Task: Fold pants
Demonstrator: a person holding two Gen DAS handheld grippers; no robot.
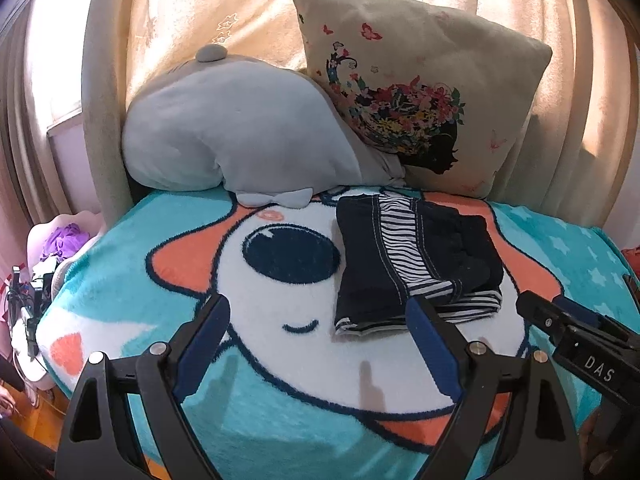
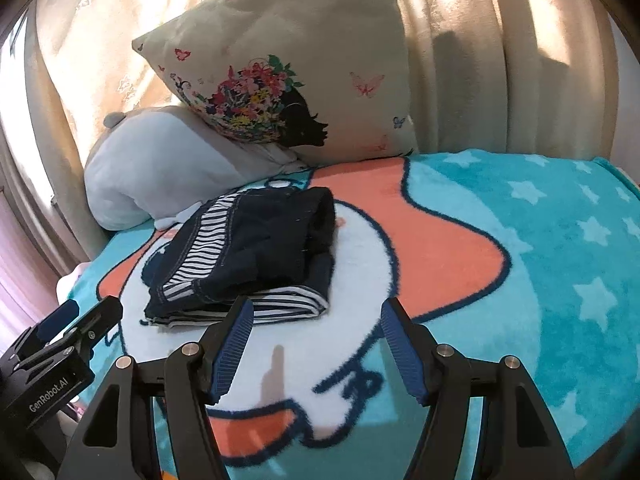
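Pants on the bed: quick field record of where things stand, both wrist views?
pants: folded into a compact stack, dark fabric with striped lining showing
surface: teal cartoon blanket
behind pants: grey plush, butterfly pillow leaning on it
left gripper: open, nothing between fingers, short of the stack
right gripper: open, nothing held, near the stack's front edge
contact: neither gripper grips the pants
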